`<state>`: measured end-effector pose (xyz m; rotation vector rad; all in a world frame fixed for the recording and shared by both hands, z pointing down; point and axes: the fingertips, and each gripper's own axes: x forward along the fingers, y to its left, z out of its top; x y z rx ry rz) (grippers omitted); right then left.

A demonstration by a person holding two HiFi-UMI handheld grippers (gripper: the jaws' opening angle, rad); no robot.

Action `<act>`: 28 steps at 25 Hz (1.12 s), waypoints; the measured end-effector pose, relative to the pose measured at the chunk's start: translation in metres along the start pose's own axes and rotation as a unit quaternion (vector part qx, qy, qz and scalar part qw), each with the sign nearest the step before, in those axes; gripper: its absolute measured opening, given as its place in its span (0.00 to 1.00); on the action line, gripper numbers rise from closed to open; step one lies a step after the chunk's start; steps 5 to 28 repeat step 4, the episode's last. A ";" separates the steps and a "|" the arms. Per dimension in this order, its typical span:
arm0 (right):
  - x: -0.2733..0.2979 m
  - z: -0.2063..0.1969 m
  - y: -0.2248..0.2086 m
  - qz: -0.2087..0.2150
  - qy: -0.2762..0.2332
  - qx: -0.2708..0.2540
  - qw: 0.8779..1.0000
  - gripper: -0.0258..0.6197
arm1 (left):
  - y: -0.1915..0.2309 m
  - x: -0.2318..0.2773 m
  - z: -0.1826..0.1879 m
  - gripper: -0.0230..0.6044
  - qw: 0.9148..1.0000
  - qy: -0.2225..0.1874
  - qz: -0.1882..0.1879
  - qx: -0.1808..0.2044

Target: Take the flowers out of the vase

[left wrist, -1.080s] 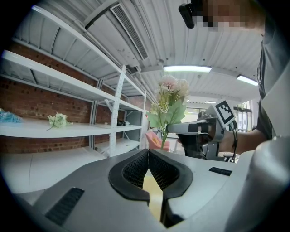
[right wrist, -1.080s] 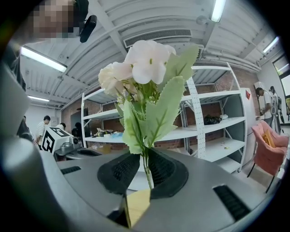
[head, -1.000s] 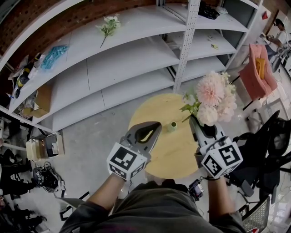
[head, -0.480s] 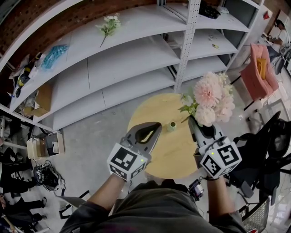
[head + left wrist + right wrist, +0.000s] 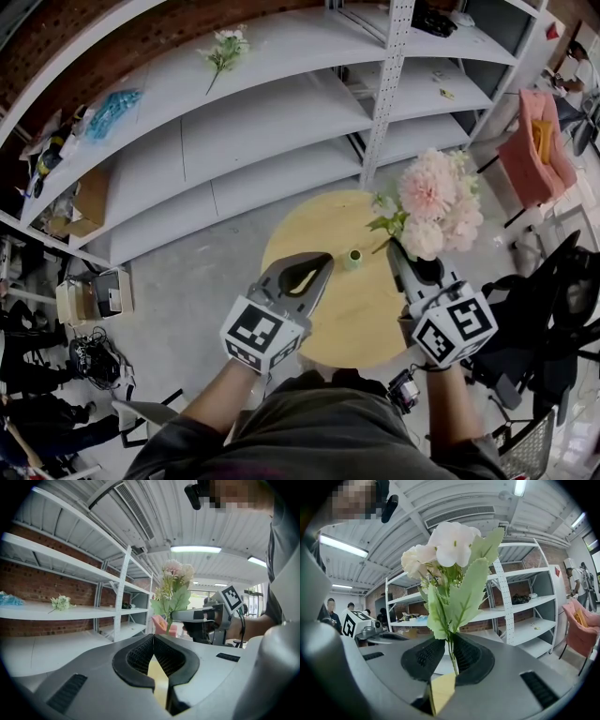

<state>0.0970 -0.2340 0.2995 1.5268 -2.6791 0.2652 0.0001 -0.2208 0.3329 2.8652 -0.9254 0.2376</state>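
A bunch of pale pink flowers [image 5: 433, 199] with green leaves is held up to the right of the small green vase [image 5: 354, 258], clear of it. The vase stands on the round wooden table [image 5: 319, 225]. My right gripper [image 5: 395, 247] is shut on the flowers' stem; in the right gripper view the stem [image 5: 452, 657] runs up between the ribbed pads to the blossoms [image 5: 449, 545]. My left gripper [image 5: 317, 266] hovers just left of the vase, shut with nothing in it. From the left gripper view [image 5: 152, 641] the flowers [image 5: 174, 585] and the right gripper [image 5: 206, 616] show ahead.
Grey metal shelving [image 5: 281, 103] curves behind the table, and one loose flower sprig [image 5: 225, 52] lies on an upper shelf. A pink chair [image 5: 536, 141] stands at the right. Boxes and clutter [image 5: 75, 216] sit at the left, dark chair frames [image 5: 553, 309] at the right.
The flower heads have drifted slightly to the left above the right gripper. Both grippers have stayed where they were.
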 end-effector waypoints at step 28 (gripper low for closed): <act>0.000 -0.001 -0.001 0.002 0.002 0.000 1.000 0.13 | -0.001 0.002 -0.001 0.05 1.000 0.001 0.001 -0.001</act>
